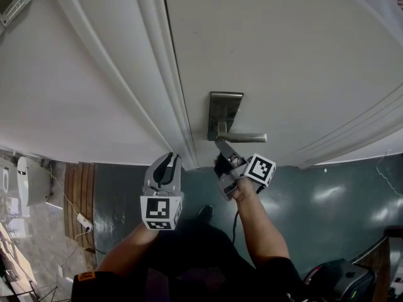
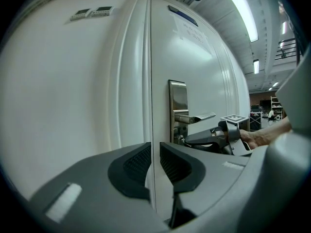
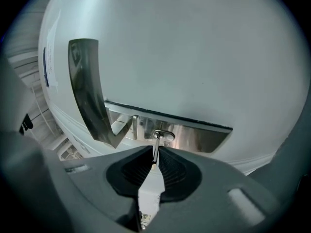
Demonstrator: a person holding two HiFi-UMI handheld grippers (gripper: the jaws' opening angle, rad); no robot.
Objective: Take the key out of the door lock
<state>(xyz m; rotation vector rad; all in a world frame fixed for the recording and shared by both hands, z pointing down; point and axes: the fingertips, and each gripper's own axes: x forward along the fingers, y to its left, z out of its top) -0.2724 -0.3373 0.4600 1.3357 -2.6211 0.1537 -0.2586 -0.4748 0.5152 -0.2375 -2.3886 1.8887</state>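
Observation:
A white door [image 1: 283, 55] carries a steel lock plate [image 1: 223, 109] with a lever handle [image 1: 249, 137]. Just under the handle, my right gripper [image 1: 221, 151] points level at the lock. In the right gripper view the thin key [image 3: 155, 142] sticks out of the keyhole [image 3: 164, 134] in the plate [image 3: 199, 139], and my right gripper [image 3: 155, 155] is shut on it at the pad tips. My left gripper [image 1: 169, 158] hangs left of the lock, near the door's edge. It [image 2: 155, 148] holds nothing, with only a slit between its pads. From there I see the right gripper [image 2: 188, 140] below the handle [image 2: 197, 117].
The moulded door frame [image 1: 151, 74] runs left of the lock. Below lies dark teal floor [image 1: 340, 200], with a white power strip [image 1: 84, 222] and wooden boards [image 1: 79, 187] at the left. A dark object [image 1: 340, 282] sits at the bottom right. Two switch plates [image 2: 92, 13] are on the wall.

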